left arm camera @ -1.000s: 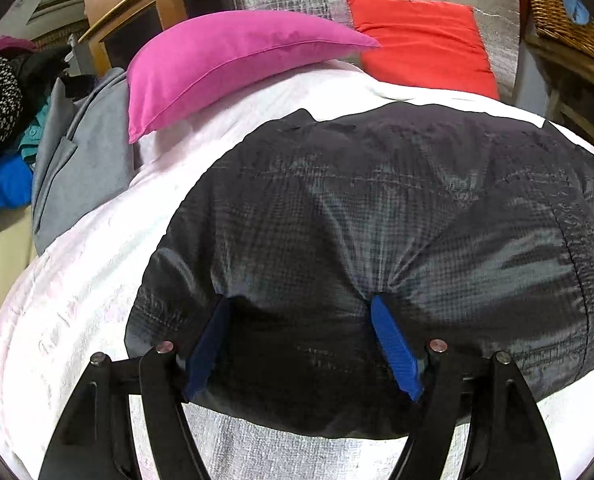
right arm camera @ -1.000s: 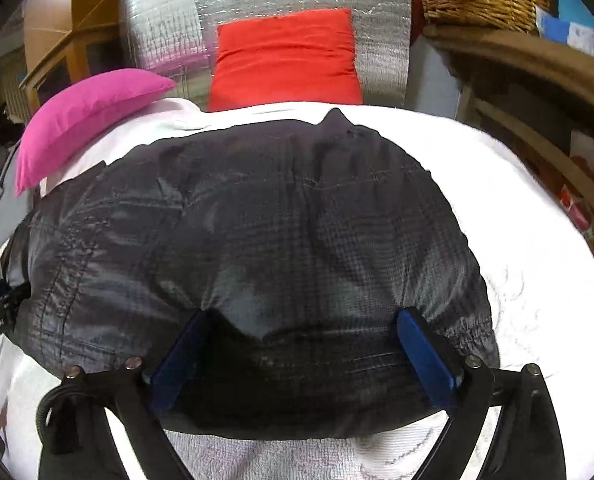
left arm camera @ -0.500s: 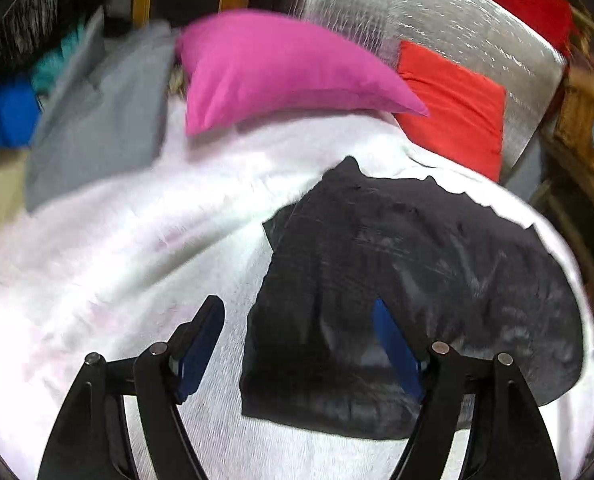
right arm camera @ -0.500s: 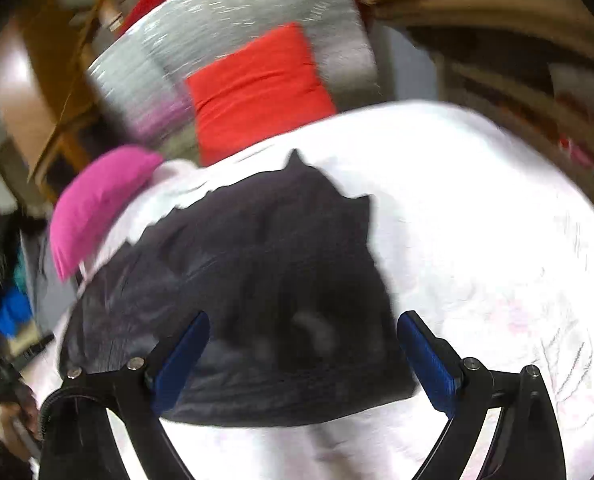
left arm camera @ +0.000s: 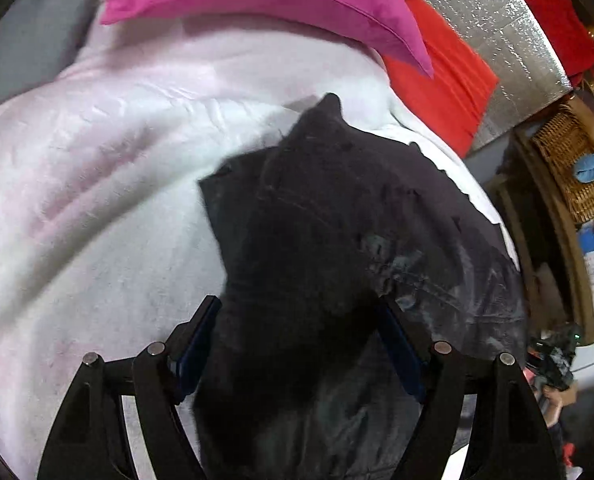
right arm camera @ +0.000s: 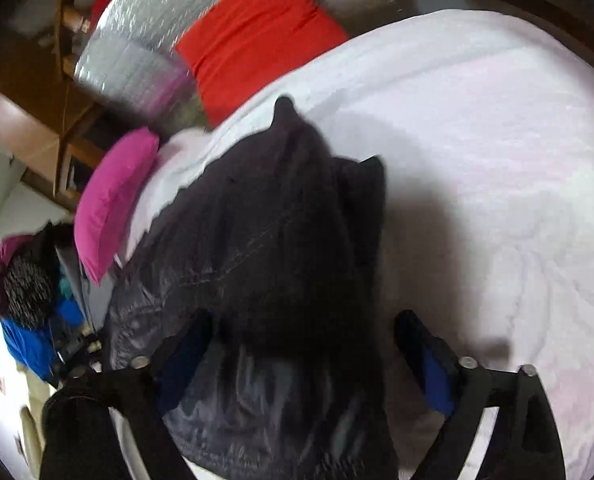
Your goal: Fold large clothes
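The dark quilted nylon garment [left arm camera: 337, 240] is spread on the white bedcover [left arm camera: 97, 200] for folding. The left gripper [left arm camera: 297, 336] is held wide astride its near edge; the right gripper [right arm camera: 305, 344] is closing there, nothing visibly pinched.

Each tool [left arm camera: 297, 338] [right arm camera: 309, 354] has black arms, blue pads and silver pivot screws.
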The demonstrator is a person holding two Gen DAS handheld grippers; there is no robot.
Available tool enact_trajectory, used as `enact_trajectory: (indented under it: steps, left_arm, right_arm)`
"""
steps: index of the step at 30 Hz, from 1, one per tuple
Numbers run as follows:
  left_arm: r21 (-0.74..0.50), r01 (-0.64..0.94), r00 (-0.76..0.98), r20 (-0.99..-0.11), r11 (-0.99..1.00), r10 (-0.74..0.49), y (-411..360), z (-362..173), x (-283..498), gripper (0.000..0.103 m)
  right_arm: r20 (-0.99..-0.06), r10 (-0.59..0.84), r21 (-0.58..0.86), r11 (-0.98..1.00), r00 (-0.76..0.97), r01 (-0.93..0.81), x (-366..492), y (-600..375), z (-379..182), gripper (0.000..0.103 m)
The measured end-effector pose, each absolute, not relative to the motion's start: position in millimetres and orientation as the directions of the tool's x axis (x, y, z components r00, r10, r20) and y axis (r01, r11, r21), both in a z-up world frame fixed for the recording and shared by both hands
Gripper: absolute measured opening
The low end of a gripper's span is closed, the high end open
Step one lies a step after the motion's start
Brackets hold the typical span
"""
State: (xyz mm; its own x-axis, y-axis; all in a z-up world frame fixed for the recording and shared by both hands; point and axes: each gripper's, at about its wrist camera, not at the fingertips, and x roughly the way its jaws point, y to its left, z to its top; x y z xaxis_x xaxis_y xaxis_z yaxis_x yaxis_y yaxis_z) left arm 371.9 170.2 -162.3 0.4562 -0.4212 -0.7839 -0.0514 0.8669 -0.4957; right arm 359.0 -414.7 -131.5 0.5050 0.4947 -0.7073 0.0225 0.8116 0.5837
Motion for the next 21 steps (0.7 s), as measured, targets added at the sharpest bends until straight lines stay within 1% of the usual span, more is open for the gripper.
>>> enact_trajectory:
  steps: [1,2,3,4,5,6,7,8,9,10,11,12,13,14,15,16,21]
  left_arm:
    - [-0.485,-0.042,0.462,-0.784,0.873,-0.413,168,-161,372,0.073]
    - [-0.471,-0.037,0.462,-0.79,0.881,-0.403,166,-161,373,0.066]
    - [-0.467,-0.033,0.454,-0.795,0.884,-0.403,165,-162,374,0.063]
    - [-0.463,-0.029,0.452,-0.796,0.886,-0.402,163,-162,375,0.063]
    - [-0.459,-0.022,0.454,-0.796,0.888,-0.4,162,-162,375,0.063]
    - [-0.455,-0.013,0.459,-0.794,0.891,-0.399,161,-162,375,0.067]
    - [-0.456,-0.012,0.456,-0.795,0.89,-0.401,160,-164,375,0.076]
    - [-0.462,-0.007,0.449,-0.794,0.887,-0.41,157,-166,376,0.077]
    - [-0.445,-0.002,0.451,-0.8,0.896,-0.396,154,-166,377,0.077]
    - [-0.42,0.002,0.447,-0.811,0.907,-0.377,151,-165,379,0.068]
    - [-0.408,0.016,0.435,-0.819,0.913,-0.374,145,-162,381,0.052]
    - [-0.416,0.014,0.431,-0.818,0.909,-0.381,143,-158,383,0.032]
    - [-0.395,0.002,0.434,-0.828,0.919,-0.356,140,-150,385,0.024]
    - [-0.361,0.003,0.439,-0.837,0.932,-0.326,136,-141,385,0.022]
    - [-0.313,0.013,0.454,-0.845,0.95,-0.284,130,-127,384,0.019]
    - [-0.292,0.019,0.465,-0.844,0.956,-0.267,126,-117,384,0.018]
    - [-0.253,0.068,0.575,-0.78,0.965,-0.245,113,-25,362,0.017]
  right_arm:
    - [-0.711,0.501,0.58,0.814,0.493,0.009,361,-410,-132,0.053]
    - [-0.727,0.483,0.557,0.831,0.488,0.007,363,-406,-129,0.05]
    - [-0.734,0.476,0.54,0.842,0.484,-0.009,365,-402,-126,0.048]
    - [-0.738,0.472,0.532,0.847,0.482,-0.015,366,-401,-125,0.048]
    - [-0.738,0.477,0.538,0.843,0.477,-0.01,367,-402,-126,0.052]
    - [-0.738,0.479,0.545,0.838,0.475,0.003,369,-404,-128,0.057]
    - [-0.735,0.482,0.556,0.831,0.477,0.017,370,-406,-131,0.069]
    - [-0.731,0.49,0.568,0.823,0.474,0.026,370,-406,-135,0.074]
    - [-0.726,0.5,0.58,0.814,0.472,0.029,372,-404,-139,0.074]
    - [-0.728,0.497,0.574,0.819,0.472,0.022,374,-399,-139,0.067]
    - [-0.733,0.504,0.575,0.818,0.457,0.022,377,-393,-137,0.048]
    - [-0.743,0.491,0.562,0.827,0.454,0.027,379,-390,-131,0.04]
    - [-0.749,0.484,0.549,0.836,0.452,0.014,380,-387,-123,0.026]
    - [-0.763,0.466,0.518,0.855,0.448,-0.007,381,-381,-105,0.022]
    - [-0.766,0.46,0.503,0.864,0.449,-0.028,382,-377,-91,0.022]
    - [-0.766,0.456,0.489,0.871,0.454,-0.05,383,-371,-74,0.02]
    - [-0.742,0.415,0.396,0.905,0.526,-0.155,371,-347,28,0.019]
